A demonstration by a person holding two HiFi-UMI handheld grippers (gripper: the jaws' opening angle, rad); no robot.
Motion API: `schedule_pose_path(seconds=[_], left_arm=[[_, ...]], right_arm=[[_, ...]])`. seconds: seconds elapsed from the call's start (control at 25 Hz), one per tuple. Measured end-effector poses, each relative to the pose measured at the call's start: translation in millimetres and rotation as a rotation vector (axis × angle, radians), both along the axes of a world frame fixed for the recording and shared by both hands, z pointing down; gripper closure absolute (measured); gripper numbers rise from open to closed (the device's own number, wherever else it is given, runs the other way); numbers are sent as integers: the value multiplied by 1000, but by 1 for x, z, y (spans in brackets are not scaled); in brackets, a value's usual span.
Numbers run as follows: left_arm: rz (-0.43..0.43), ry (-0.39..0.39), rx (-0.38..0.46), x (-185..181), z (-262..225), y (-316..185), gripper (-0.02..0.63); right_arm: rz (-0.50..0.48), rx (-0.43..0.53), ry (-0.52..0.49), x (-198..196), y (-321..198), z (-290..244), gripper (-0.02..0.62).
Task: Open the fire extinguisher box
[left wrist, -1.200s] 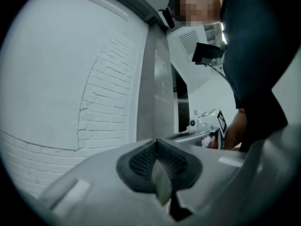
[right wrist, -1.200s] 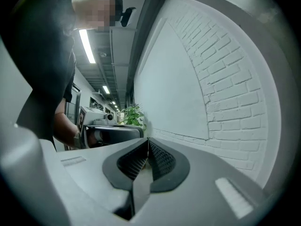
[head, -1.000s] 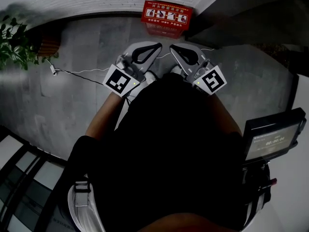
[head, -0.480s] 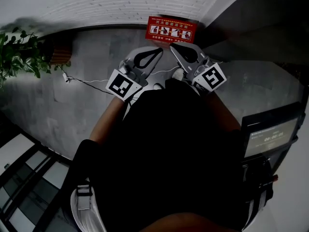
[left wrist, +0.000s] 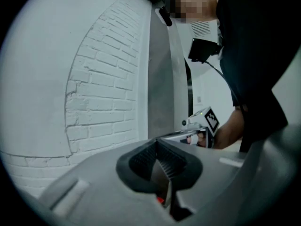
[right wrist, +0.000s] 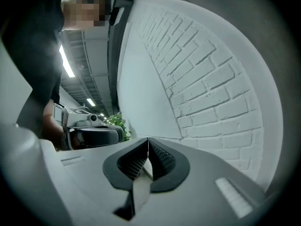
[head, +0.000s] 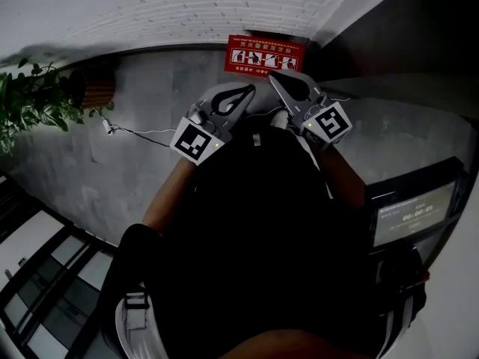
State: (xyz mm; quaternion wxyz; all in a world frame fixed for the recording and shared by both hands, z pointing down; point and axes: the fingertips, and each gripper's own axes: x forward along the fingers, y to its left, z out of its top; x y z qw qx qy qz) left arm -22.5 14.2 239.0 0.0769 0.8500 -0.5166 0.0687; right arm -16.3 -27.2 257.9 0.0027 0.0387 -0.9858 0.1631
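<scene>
Print on the fire extinguisher box [head: 263, 53] is unreadably small.

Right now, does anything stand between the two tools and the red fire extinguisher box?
Nothing visible does. The left tool and right tool, both shut and empty, are just in front of the red box at the wall. The white cable lies to their left.

- A white-painted brick wall [head: 187, 6] runs along the far side.
- The grey concrete floor [head: 112, 170] below it is mottled and dimly lit.
- A leafy green plant [head: 30, 103] stands at the left, close to the wall.
- A thin white cable [head: 146, 133] trails across the floor near the plant.
- A dark wall panel [head: 404, 36] adjoins the brick at the right.
- Dark-framed glazing [head: 37, 275] fills the lower left corner.
- Ceiling strip lights [right wrist: 67, 62] glow in the right gripper view.
</scene>
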Motion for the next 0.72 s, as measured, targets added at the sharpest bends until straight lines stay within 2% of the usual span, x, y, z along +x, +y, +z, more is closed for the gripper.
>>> schedule_pose_path(seconds=[0.2,0.32,0.48,0.72], left_arm=[[69,9,-11,-11,19,-12,606],[106,26,-42,-21,41,-17,606],[105,3,-81,-47,92,-33,606],[121,33,-127,-70,168,-41,606]], right_arm=[[63,-29,28,-8,-11,21,586],[140,-73,37,-11,-27,47,586],[222,-111,94,-20,-54,97,586],[295,-163,153,-26,-61,163,586]])
